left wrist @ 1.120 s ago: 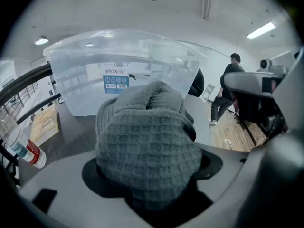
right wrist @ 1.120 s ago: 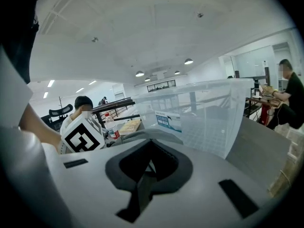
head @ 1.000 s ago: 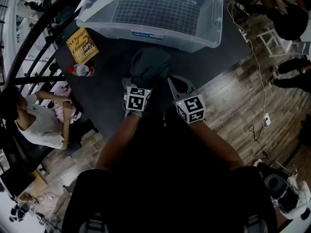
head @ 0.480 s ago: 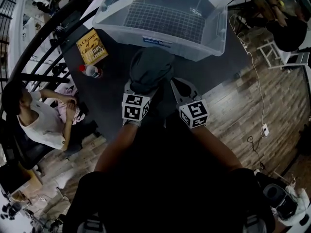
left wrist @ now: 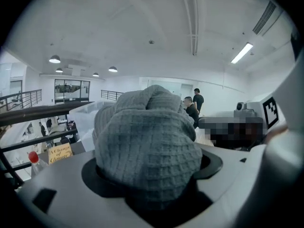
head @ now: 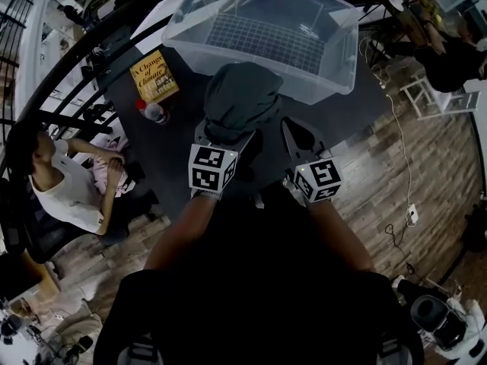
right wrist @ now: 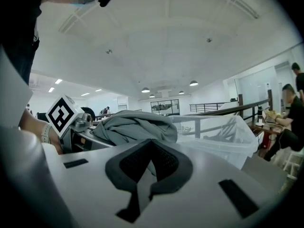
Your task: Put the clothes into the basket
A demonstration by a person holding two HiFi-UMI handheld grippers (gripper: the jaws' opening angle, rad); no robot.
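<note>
My left claw (head: 225,133) pinches the bunched grey cloth (head: 242,101), lifted over the surface (head: 175,154) toward its far edge, before the clear basket (head: 336,67); my right claw (head: 295,138) is pressed together alongside

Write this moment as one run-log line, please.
phase: carry | grey garment: bunched in left hand-held gripper, edge pinched in right hand-held gripper | clear basket: just ahead, garment not yet inside
</note>
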